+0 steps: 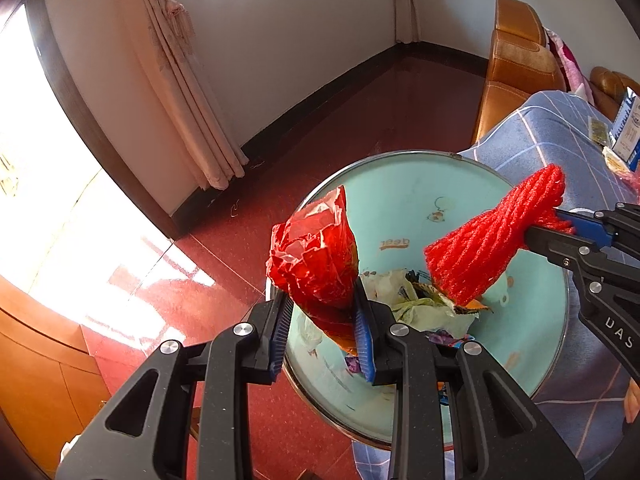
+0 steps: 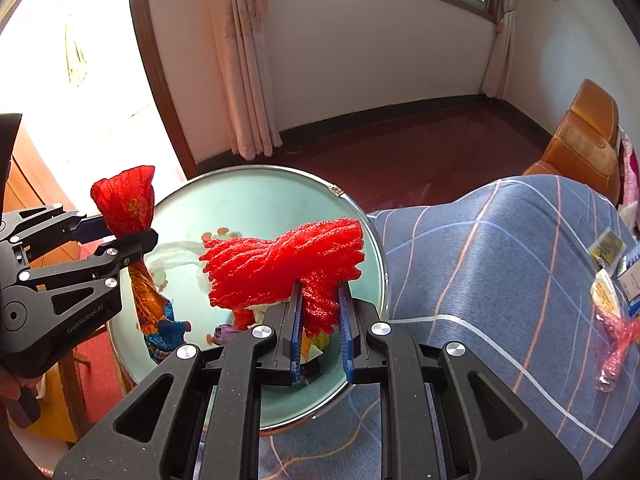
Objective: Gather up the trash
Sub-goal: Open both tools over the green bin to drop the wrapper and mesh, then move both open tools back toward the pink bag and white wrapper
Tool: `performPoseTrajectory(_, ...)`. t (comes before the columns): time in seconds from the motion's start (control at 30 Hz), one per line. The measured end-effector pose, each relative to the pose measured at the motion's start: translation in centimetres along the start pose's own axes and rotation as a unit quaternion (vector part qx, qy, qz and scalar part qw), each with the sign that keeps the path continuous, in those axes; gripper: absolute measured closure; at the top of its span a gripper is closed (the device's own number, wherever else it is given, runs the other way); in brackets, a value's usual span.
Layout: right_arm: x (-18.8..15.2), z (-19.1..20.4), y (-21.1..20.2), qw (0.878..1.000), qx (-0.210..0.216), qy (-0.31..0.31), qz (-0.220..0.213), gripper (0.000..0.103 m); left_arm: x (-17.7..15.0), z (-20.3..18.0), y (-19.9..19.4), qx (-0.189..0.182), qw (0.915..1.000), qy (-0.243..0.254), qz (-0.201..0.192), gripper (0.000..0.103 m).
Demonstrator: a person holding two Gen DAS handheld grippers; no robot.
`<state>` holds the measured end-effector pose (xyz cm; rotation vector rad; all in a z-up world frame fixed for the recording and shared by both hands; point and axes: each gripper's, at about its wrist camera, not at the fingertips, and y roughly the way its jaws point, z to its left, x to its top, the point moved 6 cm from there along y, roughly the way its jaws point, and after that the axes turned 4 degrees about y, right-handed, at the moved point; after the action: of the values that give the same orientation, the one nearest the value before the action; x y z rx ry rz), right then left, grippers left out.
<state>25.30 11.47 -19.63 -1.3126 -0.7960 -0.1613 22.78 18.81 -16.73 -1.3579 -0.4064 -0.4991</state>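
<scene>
Over one bin point(image 1: 404, 184), left gripper point(image 1: 322, 320) clamps one red wrapper point(image 1: 316, 256), right gripper point(image 2: 320, 320) one, seemingly foam, net point(image 2: 280, 268).

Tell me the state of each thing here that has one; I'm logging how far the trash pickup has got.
Left gripper: shut on the red wrapper, held above the bin.
Right gripper: shut on the red foam net, held above the bin.
Bin: open, partly filled with wrappers and paper.
Pink bag: lying on the blue blanket, not picked up.
</scene>
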Motion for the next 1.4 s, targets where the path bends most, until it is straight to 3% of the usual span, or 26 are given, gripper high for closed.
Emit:
performPoseTrajectory(0.13, -0.3, 0.5, 1.1, 1.000, 0.015, -0.006, 0.015, 0.083, -0.4, -0.2, 1.0, -0.009, 0.9999, -0.002, 0.009, 0.071)
performPoseTrajectory(0.2, -0.3, 0.5, 1.4, 0.999, 0.028, 0.004, 0.021, 0.070, -0.5, -0.2, 1.4, -0.003, 0.9999, -0.002, 0.012, 0.068)
performPoseTrajectory(0.23, -0.4, 0.5, 1.3, 0.999, 0.035, 0.011, 0.022, 0.065, -0.6, -0.1, 1.4, -0.002, 0.9999, -0.004, 0.013, 0.061)
performPoseTrajectory(0.3, -0.2, 0.1, 1.1, 0.998, 0.046, 0.024, 0.018, 0.050, -0.7, 0.0, 1.1, -0.009, 0.9999, -0.010, 0.010, 0.057)
performPoseTrajectory(0.37, 0.1, -0.3, 0.3, 0.998, 0.051, 0.036, 0.008, 0.049, -0.6, 0.2, 0.5, 0.000, 0.9999, -0.012, 0.003, 0.040)
performPoseTrajectory(0.5, 0.7, -2.1, -1.6, 0.996, 0.049, 0.069, -0.015, 0.046, -0.1, 0.6, -1.4, 0.000, 0.9996, -0.023, -0.014, 0.035)
performPoseTrajectory(0.57, 1.0, -3.0, -3.0, 0.995, 0.049, 0.084, -0.030, 0.044, 0.2, 0.7, -2.5, 0.012, 0.9994, -0.023, -0.023, 0.027)
performPoseTrajectory(0.63, 1.1, -3.8, -4.5, 0.993, 0.043, 0.095, -0.048, 0.040, 0.5, 0.8, -3.5, 0.023, 0.9988, -0.027, -0.035, 0.021)
performPoseTrajectory(0.73, 1.3, -5.0, -6.7, 0.992, 0.025, 0.103, -0.074, 0.025, 0.7, 1.2, -4.9, 0.041, 0.9968, -0.051, -0.046, 0.006)
performPoseTrajectory(0.8, 0.9, -5.9, -7.4, 0.991, 0.006, 0.105, -0.081, 0.018, 0.4, 1.4, -5.4, 0.048, 0.9955, -0.068, -0.046, 0.006)
performPoseTrajectory(1.0, -1.7, -9.7, -8.2, 0.987, -0.021, 0.137, -0.084, 0.017, -0.4, 1.1, -5.9, 0.061, 0.9937, -0.089, -0.030, 0.006)
performPoseTrajectory(1.4, -4.3, -15.3, -11.0, 0.980, -0.078, 0.152, -0.107, 0.017, 1.4, -3.7, -7.5, 0.065, 0.9954, -0.060, -0.037, 0.006)
